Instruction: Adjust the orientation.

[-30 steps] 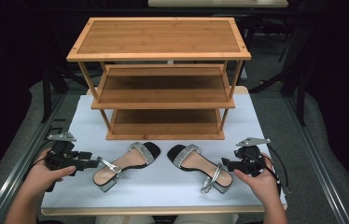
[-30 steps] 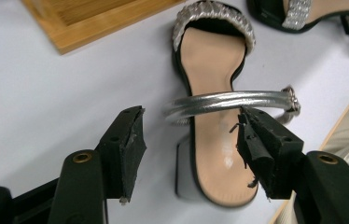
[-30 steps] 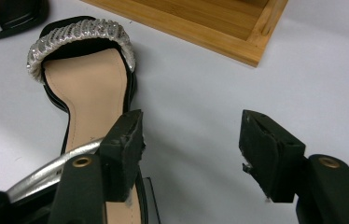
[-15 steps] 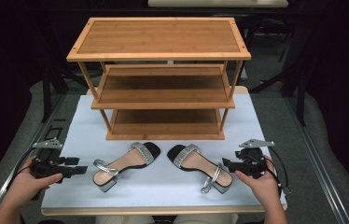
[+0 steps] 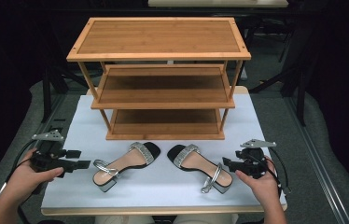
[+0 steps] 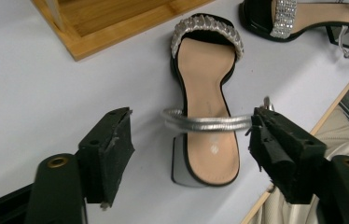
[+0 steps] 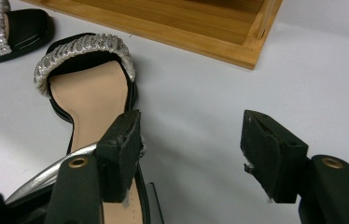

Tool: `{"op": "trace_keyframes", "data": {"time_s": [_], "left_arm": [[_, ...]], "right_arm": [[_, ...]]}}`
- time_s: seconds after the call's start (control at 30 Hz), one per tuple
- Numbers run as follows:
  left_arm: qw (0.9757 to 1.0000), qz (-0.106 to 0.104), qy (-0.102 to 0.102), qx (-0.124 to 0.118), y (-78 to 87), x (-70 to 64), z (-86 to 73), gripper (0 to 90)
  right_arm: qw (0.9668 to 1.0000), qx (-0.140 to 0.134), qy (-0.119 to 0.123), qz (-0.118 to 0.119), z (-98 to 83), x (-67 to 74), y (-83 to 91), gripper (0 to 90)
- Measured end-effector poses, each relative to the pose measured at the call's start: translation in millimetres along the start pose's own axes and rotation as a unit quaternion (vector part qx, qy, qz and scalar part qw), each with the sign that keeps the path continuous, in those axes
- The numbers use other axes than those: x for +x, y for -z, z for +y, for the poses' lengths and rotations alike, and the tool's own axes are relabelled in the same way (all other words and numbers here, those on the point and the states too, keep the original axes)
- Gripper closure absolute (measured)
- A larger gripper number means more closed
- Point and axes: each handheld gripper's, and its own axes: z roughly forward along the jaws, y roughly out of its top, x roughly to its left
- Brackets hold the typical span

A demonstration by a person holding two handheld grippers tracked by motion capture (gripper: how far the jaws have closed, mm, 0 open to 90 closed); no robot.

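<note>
hidden and cropped bits

right gripper view: right sandal (image 7: 88,100) heel end hidden behind a jaw, ankle strap mostly covered; other sandal (image 7: 4,28) cut by the picture's left edge. left gripper view: far sandal (image 6: 303,16) cropped at top, shoe rack (image 6: 112,18) just a corner. high view: forearms cut off at bottom.

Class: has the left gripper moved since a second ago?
Yes. The left gripper has drawn back from the left sandal toward the table's left edge, jaws just opening, nothing between them.
</note>
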Motion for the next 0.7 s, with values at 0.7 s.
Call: {"op": "trace_keyframes", "data": {"time_s": [0.7], "left_arm": [[0.9849, 0.046, -0.051, 0.159, -74.8, -30.9, 53.7, 27.1]], "right_arm": [[0.9999, 0.005, -0.009, 0.009, -2.8, -2.8, -4.3, 37.0]]}}
